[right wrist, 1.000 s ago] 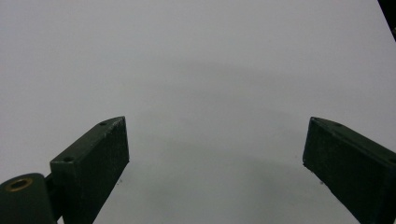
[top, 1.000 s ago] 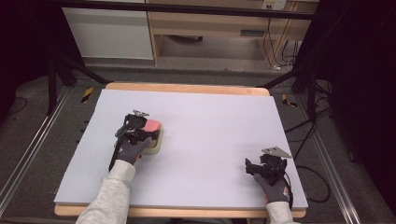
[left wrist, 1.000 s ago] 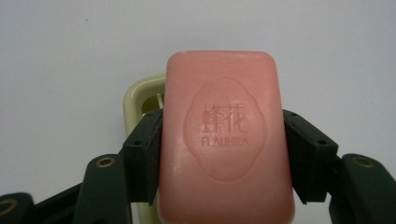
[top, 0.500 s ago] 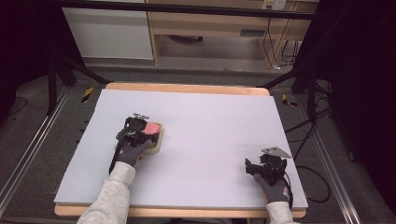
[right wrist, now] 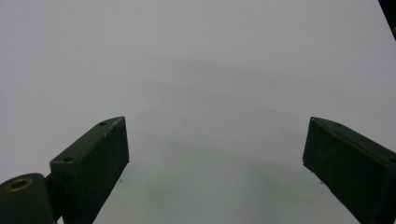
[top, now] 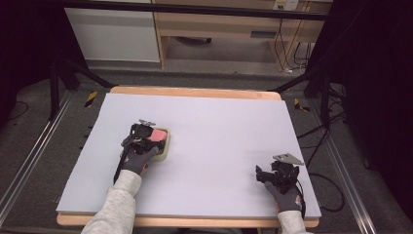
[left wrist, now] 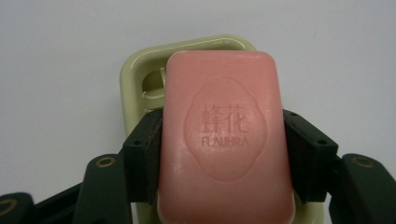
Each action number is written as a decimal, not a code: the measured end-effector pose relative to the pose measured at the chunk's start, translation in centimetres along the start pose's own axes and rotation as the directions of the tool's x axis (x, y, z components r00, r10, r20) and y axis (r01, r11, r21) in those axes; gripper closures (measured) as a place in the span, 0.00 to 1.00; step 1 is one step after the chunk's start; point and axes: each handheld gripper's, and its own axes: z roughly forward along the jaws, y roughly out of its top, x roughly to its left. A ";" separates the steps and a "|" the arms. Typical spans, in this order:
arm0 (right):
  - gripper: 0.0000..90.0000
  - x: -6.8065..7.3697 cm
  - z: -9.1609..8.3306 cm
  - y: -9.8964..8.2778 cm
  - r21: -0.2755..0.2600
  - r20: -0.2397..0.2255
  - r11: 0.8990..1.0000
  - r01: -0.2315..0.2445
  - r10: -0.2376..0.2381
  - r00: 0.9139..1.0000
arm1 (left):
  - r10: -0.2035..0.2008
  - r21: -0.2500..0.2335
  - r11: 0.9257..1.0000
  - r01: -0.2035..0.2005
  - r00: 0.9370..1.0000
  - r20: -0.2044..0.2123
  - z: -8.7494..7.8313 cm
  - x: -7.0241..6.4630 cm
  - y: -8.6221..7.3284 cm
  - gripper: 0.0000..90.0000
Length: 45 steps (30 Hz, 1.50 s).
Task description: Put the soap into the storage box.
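The pink soap bar was clamped by the left gripper over the green dish at 9 o'clock; the right gripper, at 4 o'clock, was held wide open and empty.

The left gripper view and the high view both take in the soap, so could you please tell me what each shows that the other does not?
Left gripper view alone: the pink soap bar carries embossed characters and the word FLAUHRA, and both black jaws press its long sides. High view alone: the whole table, the person's sleeves, and the right gripper apart near the front right corner. Both show the left gripper shut on the soap over the pale green soap dish.
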 end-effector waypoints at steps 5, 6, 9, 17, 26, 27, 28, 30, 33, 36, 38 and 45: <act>0.08 0.0 0.0 0.0 -0.001 0.000 1.000 0.006 -0.006 1.000 | -0.006 -0.002 1.000 0.006 1.000 0.000 0.2 0.0 -0.1 0.42; 0.08 0.0 0.0 0.0 0.000 0.000 1.000 0.003 -0.003 1.000 | -0.006 -0.003 1.000 0.006 1.000 0.001 0.2 0.0 -0.1 0.42; 0.08 0.0 0.0 0.0 0.001 0.000 1.000 0.003 -0.003 1.000 | -0.005 -0.004 1.000 0.005 1.000 0.001 0.2 0.0 -0.2 0.42; 0.08 0.0 0.0 0.0 0.003 -0.001 1.000 0.003 -0.003 1.000 | -0.012 -0.008 1.000 0.012 1.000 0.005 0.3 0.1 -0.3 0.41; 0.08 0.0 0.0 0.0 0.003 0.000 1.000 -0.002 0.002 1.000 | -0.017 -0.028 0.999 0.018 0.999 0.043 -0.1 0.4 -0.4 0.37; 0.08 0.0 0.0 0.0 0.003 0.000 1.000 -0.002 0.002 1.000 | -0.015 -0.032 0.999 0.016 0.999 0.050 -0.3 0.4 -0.3 0.35; 0.08 0.0 0.0 0.0 0.002 0.001 1.000 0.000 0.000 1.000 | -0.009 -0.033 0.999 0.011 0.999 0.048 -0.4 0.4 -0.3 0.35; 0.08 0.0 0.0 0.0 0.002 0.001 1.000 0.000 0.000 1.000 | 0.005 -0.034 0.999 -0.004 0.999 0.044 -0.6 0.4 -0.3 0.32; 0.08 0.0 0.0 0.0 0.000 0.001 1.000 0.002 -0.002 1.000 | 0.013 -0.034 0.999 -0.012 0.999 0.038 -0.9 0.5 -0.4 0.29; 0.08 -0.1 0.0 0.0 -0.002 0.002 1.000 -0.004 0.004 1.000 | 0.018 -0.048 0.999 -0.016 0.999 0.039 -1.4 0.7 -0.5 0.28; 0.08 -0.1 0.0 0.0 -0.003 0.002 1.000 -0.003 0.003 1.000 | 0.021 -0.061 0.998 -0.019 0.999 0.047 -1.8 0.8 -0.7 0.27; 0.08 -0.2 -0.1 0.0 -0.005 0.007 1.000 -0.009 0.009 1.000 | 0.029 -0.111 0.994 -0.021 0.997 0.073 -3.7 1.0 -1.3 0.26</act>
